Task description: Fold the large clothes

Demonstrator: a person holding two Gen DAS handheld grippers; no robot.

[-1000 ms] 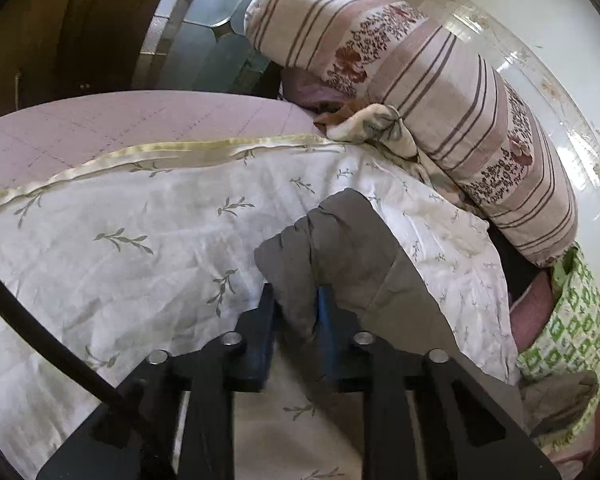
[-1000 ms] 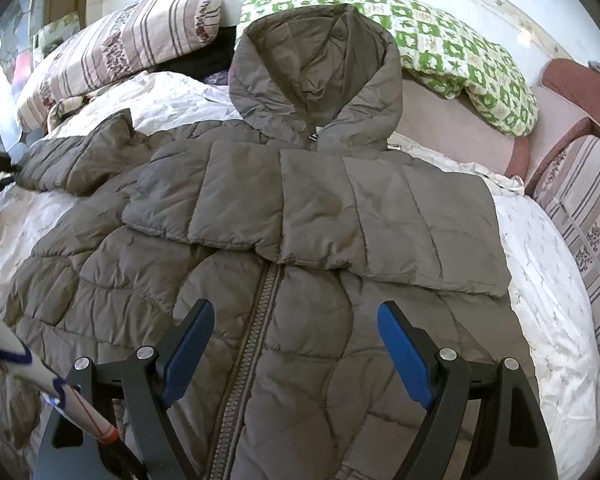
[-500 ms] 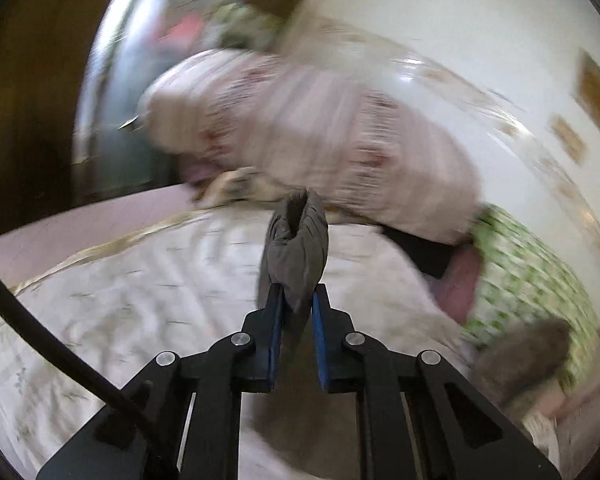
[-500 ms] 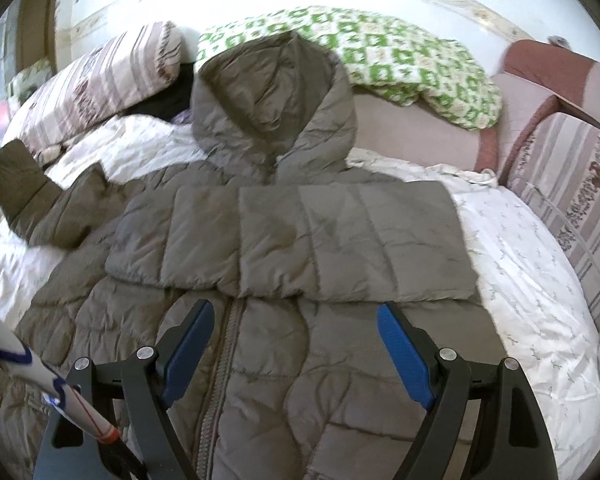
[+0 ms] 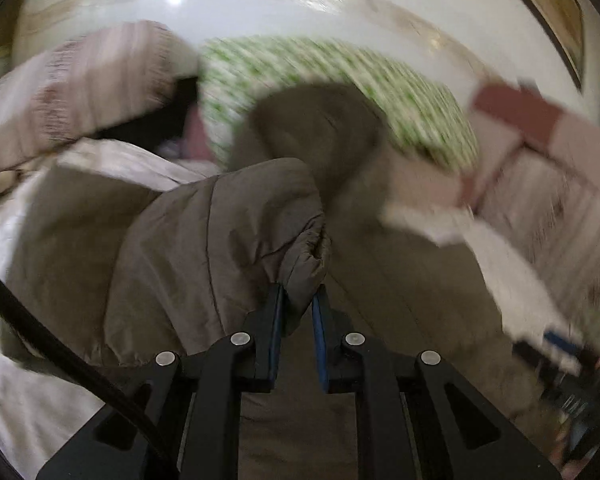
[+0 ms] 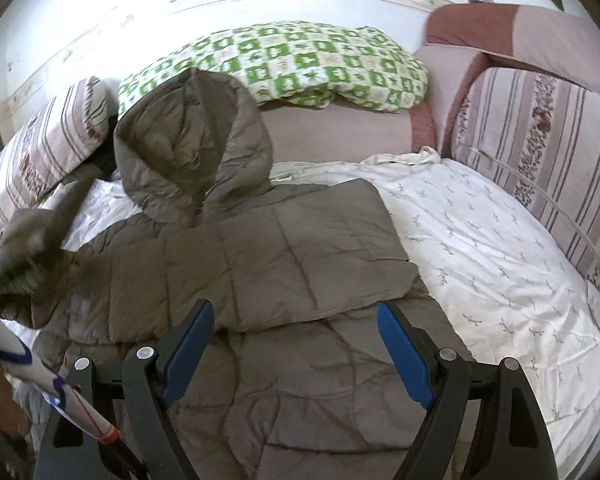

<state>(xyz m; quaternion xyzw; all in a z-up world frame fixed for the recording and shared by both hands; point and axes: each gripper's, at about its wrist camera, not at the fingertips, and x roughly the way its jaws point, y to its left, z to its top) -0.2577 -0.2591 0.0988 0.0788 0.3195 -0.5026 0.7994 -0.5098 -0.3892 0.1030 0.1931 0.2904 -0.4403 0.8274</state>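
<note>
Sleeve (image 5: 228,240) lifted inward, left gripper (image 5: 296,312) clamped

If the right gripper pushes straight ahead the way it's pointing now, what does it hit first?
Most likely the jacket. The right gripper is open and empty above its lower front, and the folded-over sleeve lies just past the fingertips. Depth is unclear, so it may touch the body panel below first.

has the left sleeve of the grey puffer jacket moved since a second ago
Yes. The grey puffer jacket's left sleeve, clamped in the left gripper, was out on the white leaf-print sheet; it has swung in over the jacket body toward the green checked pillow.
</note>
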